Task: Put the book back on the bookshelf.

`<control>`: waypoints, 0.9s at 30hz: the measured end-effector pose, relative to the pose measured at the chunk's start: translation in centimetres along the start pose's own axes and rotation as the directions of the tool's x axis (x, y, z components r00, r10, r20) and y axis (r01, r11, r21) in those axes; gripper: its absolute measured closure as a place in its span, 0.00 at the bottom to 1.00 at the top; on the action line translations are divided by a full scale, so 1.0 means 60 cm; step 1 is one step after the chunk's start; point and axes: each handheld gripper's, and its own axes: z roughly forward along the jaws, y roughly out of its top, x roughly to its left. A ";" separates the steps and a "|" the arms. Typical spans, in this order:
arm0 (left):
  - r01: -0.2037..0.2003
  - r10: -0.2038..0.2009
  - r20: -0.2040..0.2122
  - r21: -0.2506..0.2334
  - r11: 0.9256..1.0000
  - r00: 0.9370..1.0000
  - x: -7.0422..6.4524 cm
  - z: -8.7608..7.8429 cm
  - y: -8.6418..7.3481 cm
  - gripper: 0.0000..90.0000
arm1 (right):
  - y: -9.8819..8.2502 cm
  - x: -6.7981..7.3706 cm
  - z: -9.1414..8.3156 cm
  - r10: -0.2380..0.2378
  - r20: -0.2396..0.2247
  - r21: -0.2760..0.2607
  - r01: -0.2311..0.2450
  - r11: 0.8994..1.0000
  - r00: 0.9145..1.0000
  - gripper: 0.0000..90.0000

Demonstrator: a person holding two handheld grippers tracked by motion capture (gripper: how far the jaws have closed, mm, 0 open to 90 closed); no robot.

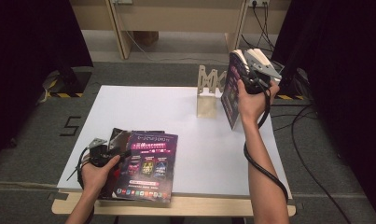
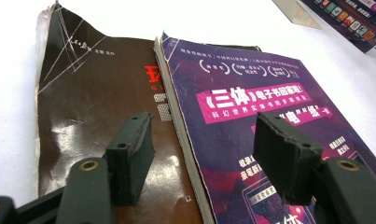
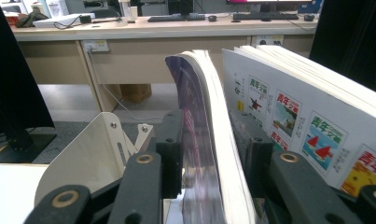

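White tabletop (image 1: 185,140) carries 2 flat magazines; left gripper (image 2: 204,154) hangs wide above the purple magazine (image 2: 269,121); right gripper (image 3: 206,154), jaws slack, straddles an upright magazine (image 3: 202,140) beside the bookend (image 3: 83,163).

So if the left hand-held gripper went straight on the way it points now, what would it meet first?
Probably the purple magazine: the left hand-held gripper has its open jaws straddling that magazine's near edge, above the brown book beneath. How high it hovers is unclear.
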 end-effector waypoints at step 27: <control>-0.015 0.015 -0.002 0.009 1.000 1.000 -0.006 0.005 0.002 0.41 | -0.039 -0.014 -0.064 0.024 -0.029 0.033 -0.023 0.999 0.999 0.68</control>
